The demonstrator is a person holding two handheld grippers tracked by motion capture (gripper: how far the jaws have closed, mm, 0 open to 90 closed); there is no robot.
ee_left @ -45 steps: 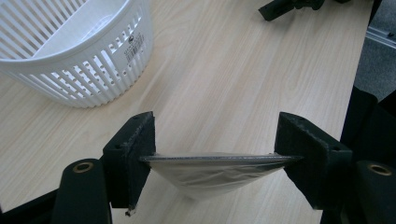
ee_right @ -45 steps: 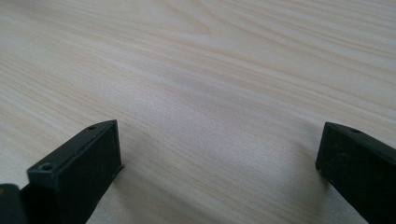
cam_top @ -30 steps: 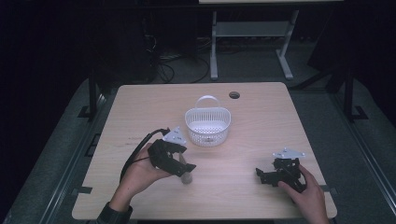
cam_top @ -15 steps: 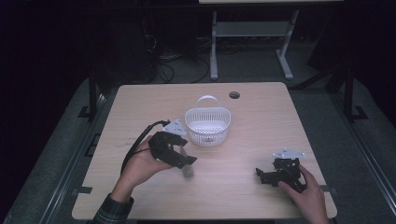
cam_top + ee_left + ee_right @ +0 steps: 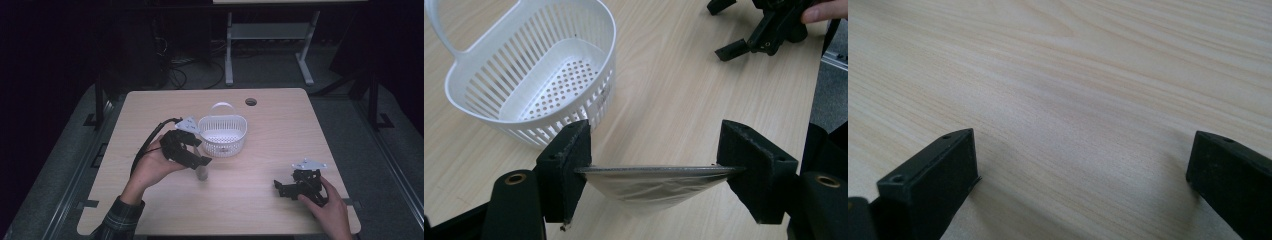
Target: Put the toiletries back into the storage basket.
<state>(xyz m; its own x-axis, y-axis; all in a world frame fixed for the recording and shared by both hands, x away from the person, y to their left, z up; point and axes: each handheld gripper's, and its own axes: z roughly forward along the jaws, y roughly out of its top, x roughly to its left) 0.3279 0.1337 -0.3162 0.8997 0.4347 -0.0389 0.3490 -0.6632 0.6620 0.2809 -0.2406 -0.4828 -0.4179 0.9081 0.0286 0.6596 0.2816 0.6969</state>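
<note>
Your left gripper (image 5: 656, 172) pinches a clear cup (image 5: 654, 185) by its rim — carry it over the white basket (image 5: 531, 75), then release. Right gripper (image 5: 1083, 165) rests spread, empty.

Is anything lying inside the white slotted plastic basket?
No: the left gripper view shows the white slotted plastic basket with its perforated floor bare.

Table (image 5: 280, 145): pale matt wood-grain. Basket (image 5: 539, 65): white perforated glossy plastic. Cup (image 5: 654, 182): clear, thin, shiny plastic. Jaws: matt black.
</note>
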